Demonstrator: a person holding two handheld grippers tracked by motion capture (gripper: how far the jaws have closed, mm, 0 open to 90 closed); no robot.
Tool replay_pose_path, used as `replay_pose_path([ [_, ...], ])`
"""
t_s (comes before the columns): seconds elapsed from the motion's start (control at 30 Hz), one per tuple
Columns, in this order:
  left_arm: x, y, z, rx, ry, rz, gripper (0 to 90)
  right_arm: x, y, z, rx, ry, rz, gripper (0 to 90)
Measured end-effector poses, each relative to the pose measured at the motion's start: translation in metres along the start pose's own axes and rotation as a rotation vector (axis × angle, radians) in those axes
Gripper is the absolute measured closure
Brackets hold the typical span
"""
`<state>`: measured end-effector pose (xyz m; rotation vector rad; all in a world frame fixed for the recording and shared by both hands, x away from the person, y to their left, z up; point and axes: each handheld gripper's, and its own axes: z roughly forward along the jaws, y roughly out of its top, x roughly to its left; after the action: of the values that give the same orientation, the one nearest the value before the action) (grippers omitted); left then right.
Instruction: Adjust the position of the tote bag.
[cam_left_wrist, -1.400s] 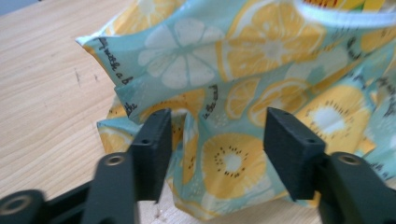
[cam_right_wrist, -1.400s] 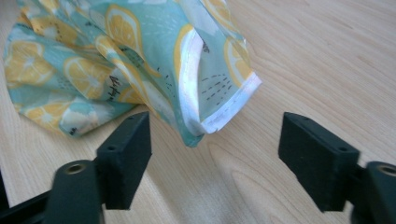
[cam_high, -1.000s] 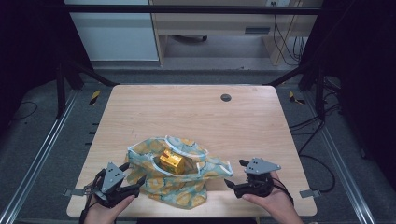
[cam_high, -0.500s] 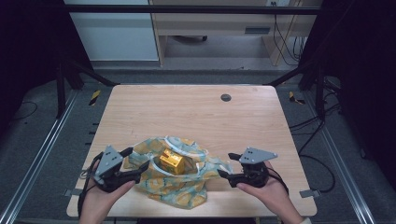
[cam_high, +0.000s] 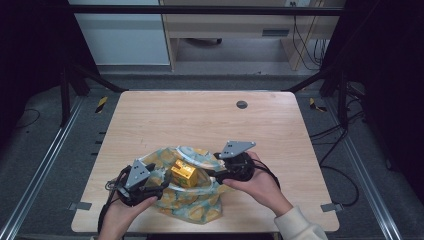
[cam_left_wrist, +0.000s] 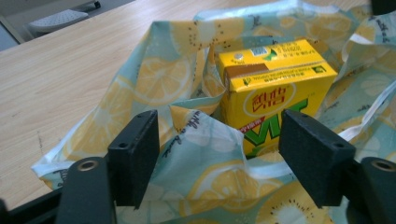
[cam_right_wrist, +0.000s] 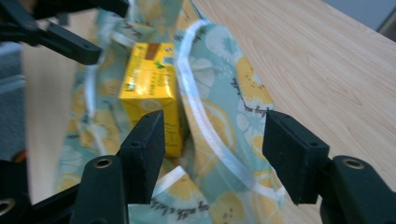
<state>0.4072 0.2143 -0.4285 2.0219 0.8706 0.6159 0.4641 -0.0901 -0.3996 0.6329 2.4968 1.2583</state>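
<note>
A yellow drink carton is seen standing upright inside a lemon-print cloth bag, its long axis running vertically and its folded top turned upward; in the left gripper view its printed front face is turned toward the left tongs, just beyond them and slightly toward the right jaw. The carton is shown as a smooth, glossy cardboard box with sharp edges, a brown band along the top and a foil-sealed straw hole. The bag is made of soft, thin fabric in pale teal with yellow lemon slices, crumpled into loose folds and edged with a white woven strap. The left tongs are held spread, with a fold of the bag lying between the jaws but not pressed by them. The right tongs are also spread, their jaws having just been closing, and the strap and bag rim are seen passing between them without being pinched; the carton stands just beyond their left jaw. The bag is rested on a pale wood-grain worktop, flat and matt, between the two tongs.
</note>
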Motion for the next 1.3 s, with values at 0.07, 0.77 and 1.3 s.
replay_pose_path([
  [0.07,-0.002,-0.003,-0.001,-0.002,0.006,0.004,39.0,-0.001,0.0,0.006,0.012,-0.016,-0.002,42.0],
  [0.77,-0.006,-0.012,0.002,0.099,-0.004,0.062,72.7,0.018,0.017,-0.012,-0.039,0.02,-0.064,85.8],
  [1.3,-0.005,-0.014,0.002,0.104,0.003,0.072,74.3,0.013,0.002,0.04,0.195,-0.027,-0.147,58.4],
])
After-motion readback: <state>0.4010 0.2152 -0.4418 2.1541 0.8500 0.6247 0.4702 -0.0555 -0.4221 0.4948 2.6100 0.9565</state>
